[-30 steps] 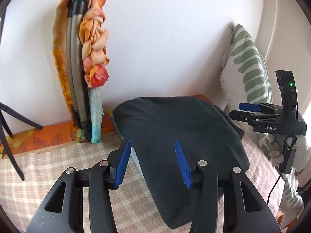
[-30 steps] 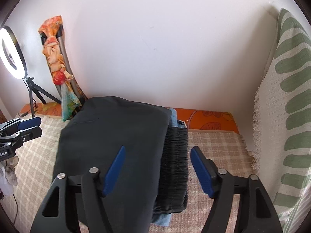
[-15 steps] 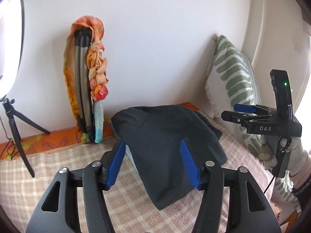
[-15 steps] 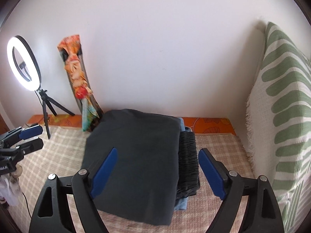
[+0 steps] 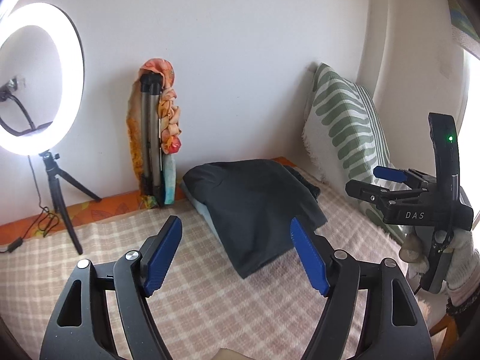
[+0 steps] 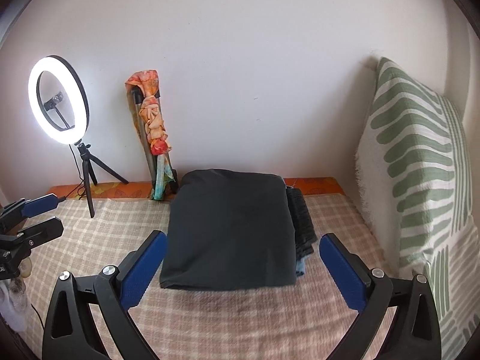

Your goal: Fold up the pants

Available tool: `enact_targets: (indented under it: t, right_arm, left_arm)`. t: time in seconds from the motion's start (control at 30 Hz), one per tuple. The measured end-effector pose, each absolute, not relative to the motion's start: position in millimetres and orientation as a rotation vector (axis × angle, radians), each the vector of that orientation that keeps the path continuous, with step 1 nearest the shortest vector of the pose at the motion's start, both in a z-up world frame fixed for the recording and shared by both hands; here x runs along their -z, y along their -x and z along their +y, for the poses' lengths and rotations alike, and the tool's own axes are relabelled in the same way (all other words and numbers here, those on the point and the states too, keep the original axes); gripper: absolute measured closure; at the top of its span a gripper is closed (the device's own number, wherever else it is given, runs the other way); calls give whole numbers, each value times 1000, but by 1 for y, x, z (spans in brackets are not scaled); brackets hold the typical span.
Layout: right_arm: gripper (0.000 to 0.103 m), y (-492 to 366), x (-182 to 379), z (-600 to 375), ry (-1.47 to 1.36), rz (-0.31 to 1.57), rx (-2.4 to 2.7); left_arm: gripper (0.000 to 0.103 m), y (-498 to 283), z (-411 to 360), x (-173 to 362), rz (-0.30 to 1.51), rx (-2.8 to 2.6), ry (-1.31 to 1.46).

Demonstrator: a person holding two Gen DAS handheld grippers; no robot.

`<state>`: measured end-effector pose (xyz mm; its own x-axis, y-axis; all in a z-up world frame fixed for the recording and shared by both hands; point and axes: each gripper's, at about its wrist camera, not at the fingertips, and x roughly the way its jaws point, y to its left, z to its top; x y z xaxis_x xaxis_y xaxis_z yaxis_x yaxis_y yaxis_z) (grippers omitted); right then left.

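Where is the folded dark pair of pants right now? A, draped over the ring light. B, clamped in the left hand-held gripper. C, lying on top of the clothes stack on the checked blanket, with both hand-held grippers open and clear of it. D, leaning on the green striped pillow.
C: the folded dark pants lie flat on the clothes stack on the checked blanket, while the left hand-held gripper and right hand-held gripper hang open, holding nothing.

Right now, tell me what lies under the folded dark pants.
Under the folded dark pants a ribbed dark garment and light blue fabric peek out; the rest is covered.
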<state>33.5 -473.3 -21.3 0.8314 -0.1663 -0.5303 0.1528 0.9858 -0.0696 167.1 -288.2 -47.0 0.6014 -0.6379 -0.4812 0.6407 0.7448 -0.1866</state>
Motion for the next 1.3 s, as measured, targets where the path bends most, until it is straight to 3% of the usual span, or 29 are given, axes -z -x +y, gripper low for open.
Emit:
enact_targets:
  t: [0.53, 0.87, 1.3]
  right_arm:
    - [0, 29, 55, -376, -49, 531, 247]
    - [0, 23, 87, -344, -54, 543, 238]
    - [0, 18, 107, -340, -46, 528, 295]
  left_arm:
    - [21, -109, -212, 66, 545, 717, -78]
    - [14, -102, -190, 88, 537, 685, -76]
    - [14, -103, -181, 117, 588, 701, -64]
